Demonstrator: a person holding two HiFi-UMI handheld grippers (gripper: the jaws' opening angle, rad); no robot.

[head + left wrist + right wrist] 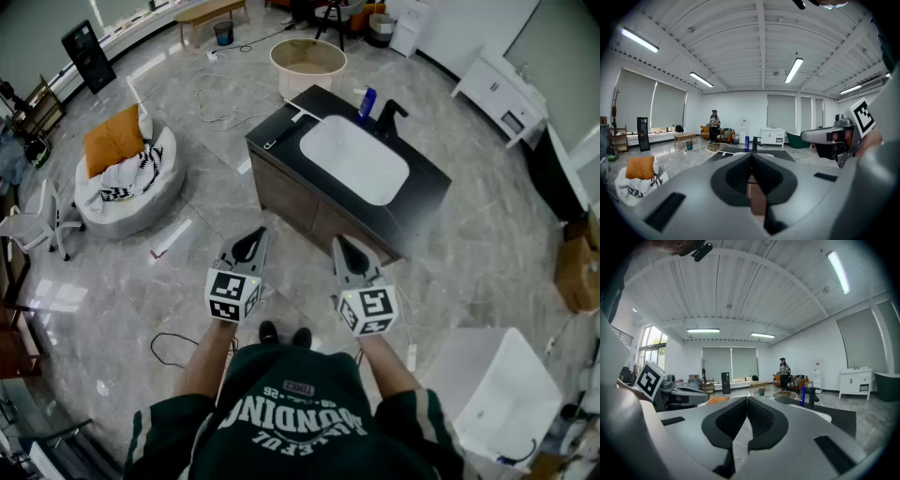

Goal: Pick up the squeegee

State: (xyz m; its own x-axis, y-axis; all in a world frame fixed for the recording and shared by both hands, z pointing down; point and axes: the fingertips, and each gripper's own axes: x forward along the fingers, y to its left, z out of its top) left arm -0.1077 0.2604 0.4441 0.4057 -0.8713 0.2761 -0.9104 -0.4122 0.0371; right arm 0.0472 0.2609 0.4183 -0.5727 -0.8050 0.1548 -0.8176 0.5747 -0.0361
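On the counter (422, 183), the squeegee (284, 128) lies well beyond the left tongs (253, 236).

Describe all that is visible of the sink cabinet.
The sink cabinet is a low freestanding block: black top, brown wood-look front, white rectangular basin. A black faucet and a blue bottle stand at its far edge; a slim pale tool, perhaps the squeegee, lies on its left corner. It stands on the grey stone-look floor.

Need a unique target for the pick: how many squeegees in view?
1. The squeegee lies on the dark counter, left of the white basin in the head view. None shows on the floor; another could be hidden behind furniture.
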